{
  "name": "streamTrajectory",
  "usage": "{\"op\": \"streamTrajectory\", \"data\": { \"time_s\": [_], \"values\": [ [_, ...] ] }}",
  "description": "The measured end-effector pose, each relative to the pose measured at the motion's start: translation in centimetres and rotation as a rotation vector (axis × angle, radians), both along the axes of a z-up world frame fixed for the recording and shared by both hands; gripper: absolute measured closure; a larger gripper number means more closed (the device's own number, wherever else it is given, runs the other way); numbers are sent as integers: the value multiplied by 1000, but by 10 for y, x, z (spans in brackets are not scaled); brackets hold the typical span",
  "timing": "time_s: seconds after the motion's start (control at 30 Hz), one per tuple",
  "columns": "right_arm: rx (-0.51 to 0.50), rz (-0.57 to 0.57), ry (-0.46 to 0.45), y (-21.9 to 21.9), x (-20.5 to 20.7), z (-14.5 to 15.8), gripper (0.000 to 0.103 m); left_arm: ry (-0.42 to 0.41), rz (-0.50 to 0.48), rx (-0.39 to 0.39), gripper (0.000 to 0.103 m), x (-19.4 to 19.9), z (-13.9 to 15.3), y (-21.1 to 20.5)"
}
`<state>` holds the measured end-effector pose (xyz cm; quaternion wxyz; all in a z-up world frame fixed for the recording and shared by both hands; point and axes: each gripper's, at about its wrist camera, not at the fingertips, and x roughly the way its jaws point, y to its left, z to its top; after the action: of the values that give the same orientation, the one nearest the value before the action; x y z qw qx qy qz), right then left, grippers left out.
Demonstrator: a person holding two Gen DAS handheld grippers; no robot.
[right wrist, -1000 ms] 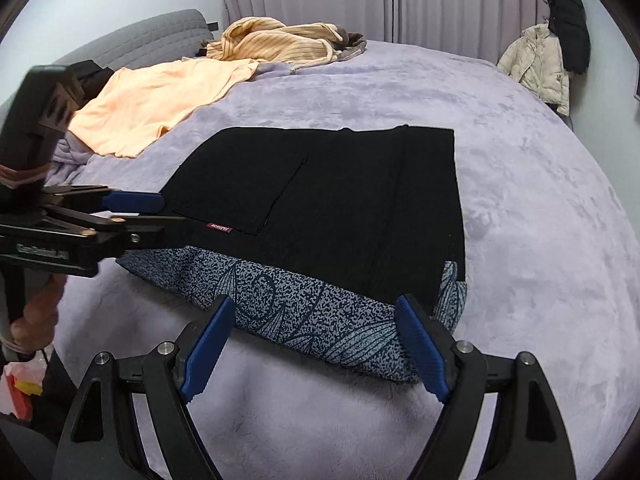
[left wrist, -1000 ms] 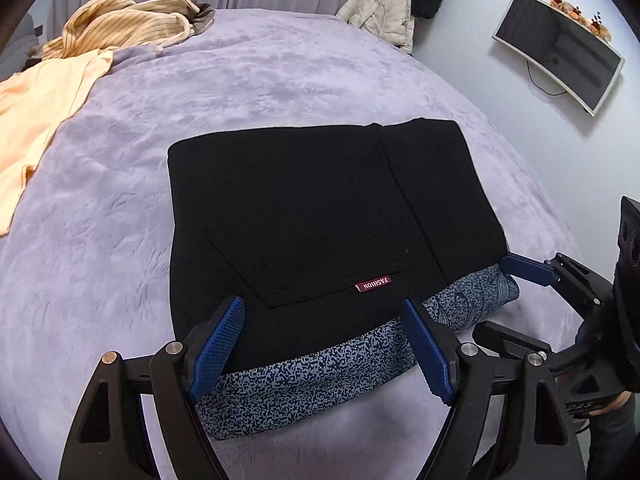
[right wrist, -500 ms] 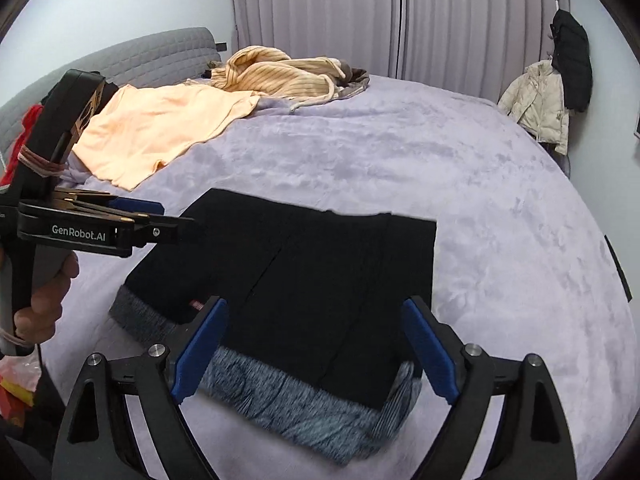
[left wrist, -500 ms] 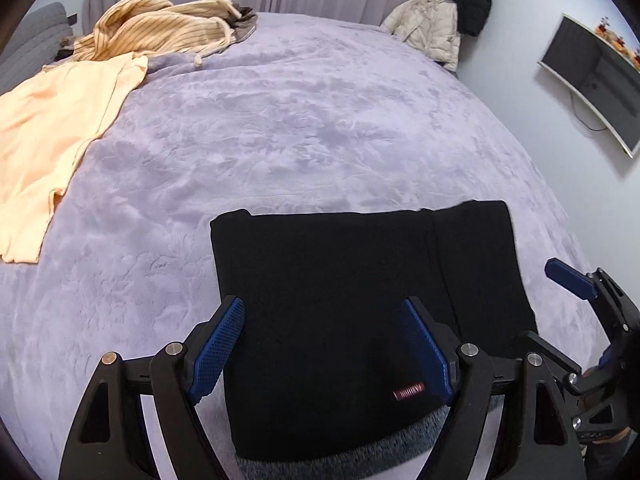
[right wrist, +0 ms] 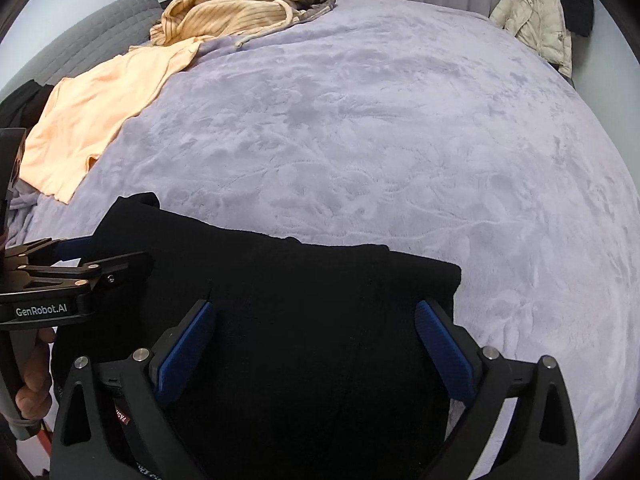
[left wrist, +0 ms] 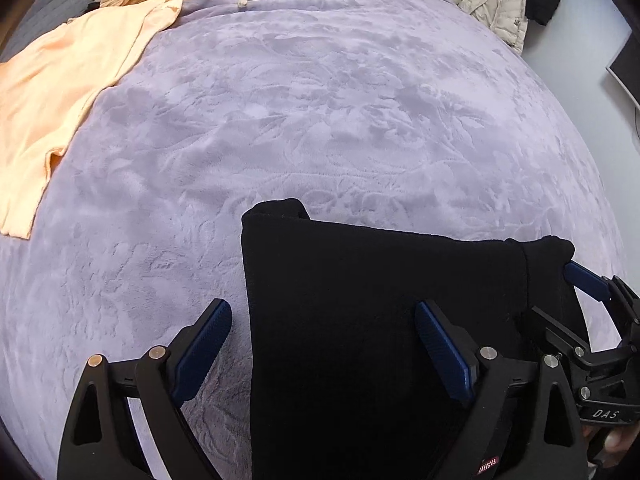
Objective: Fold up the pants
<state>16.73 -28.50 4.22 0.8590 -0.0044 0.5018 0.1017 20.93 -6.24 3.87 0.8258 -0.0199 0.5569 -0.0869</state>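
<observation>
Bed (left wrist: 360, 120) fills most of both views, covered by a lilac plush blanket (right wrist: 400, 140) with a faint leaf pattern pressed into its nap. At its far corner lie a peach shirt (left wrist: 72, 80), spread flat, and a striped tan top (right wrist: 232, 12), bunched up against it. A cream jacket (right wrist: 540, 16) and a dark one hang on the wall beyond the bed, and part of a dark screen (left wrist: 626, 72) shows on the wall in the left wrist view.

The black pants (left wrist: 380, 340) lie folded on the near edge of the bed, their far edge slightly humped at both corners; a small red label (left wrist: 487, 466) sits on the near part.

Both grippers hang over the pants, pointing steeply down. The left gripper (left wrist: 320, 356) has its blue fingers (left wrist: 440, 352) spreading apart, one over the blanket just beside the pants' left edge, the other over the black cloth; they pinch nothing. The right gripper (right wrist: 316, 352) is likewise opening, both fingers (right wrist: 186, 350) above the cloth and gripping none of it.
</observation>
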Motion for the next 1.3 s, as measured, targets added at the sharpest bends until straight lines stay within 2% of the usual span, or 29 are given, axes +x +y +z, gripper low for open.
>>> {"op": "streamTrajectory", "data": {
  "time_s": [0.17, 0.23, 0.33, 0.37, 0.47, 0.57, 0.6, 0.77, 0.83, 0.9, 0.97, 1.03, 1.1, 1.17, 1.23, 1.3],
  "values": [
    [-46, 6, 1, 8, 1, 8, 2, -13, 15, -16, 9, 5, 12, 3],
    [-29, 5, -30, 10, -1, 18, 2, -42, 54, -2, 9, 12, 20, 8],
    [-35, -17, -18, 14, 5, 21, 2, -32, 136, -42, 9, 29, 27, 21],
    [-48, -28, -8, 16, 8, 20, 2, -27, 157, -31, 9, 33, 27, 22],
    [-97, -44, 34, 24, 14, 5, 0, 37, 159, 89, 9, 39, 8, 15],
    [-157, -36, 15, 32, 11, -6, 0, 48, 161, 125, 5, 36, -8, 13],
    [-160, -35, 5, 33, 9, -7, 0, 43, 172, 134, 0, 35, -10, 14],
    [-168, -42, 11, 33, 12, -11, 0, 108, 201, 56, 0, 43, -23, 26],
    [-172, -45, 18, 34, 15, -14, 0, 109, 193, 76, 0, 45, -21, 24],
    [-159, -50, 38, 32, 17, -11, 0, 80, 191, 72, 1, 42, -5, 24],
    [-143, -83, 47, 27, 13, 1, 0, 28, 207, 1, 1, 32, 16, 29],
    [-110, -96, -10, 26, 2, 16, 0, -23, 171, -67, 1, 16, 34, 28],
    [-115, -80, -26, 32, -3, 17, 0, -39, 124, -4, 1, 2, 35, 18],
    [-171, -68, -3, 40, -3, 6, 0, 8, 89, 68, 1, -7, 18, 9],
    [-199, -68, -21, 44, -8, 0, 0, 26, 87, 52, 1, -22, 0, 12],
    [-195, -67, -31, 44, -19, 2, 0, 26, 102, -5, 1, -34, -2, 22]
  ]
}}
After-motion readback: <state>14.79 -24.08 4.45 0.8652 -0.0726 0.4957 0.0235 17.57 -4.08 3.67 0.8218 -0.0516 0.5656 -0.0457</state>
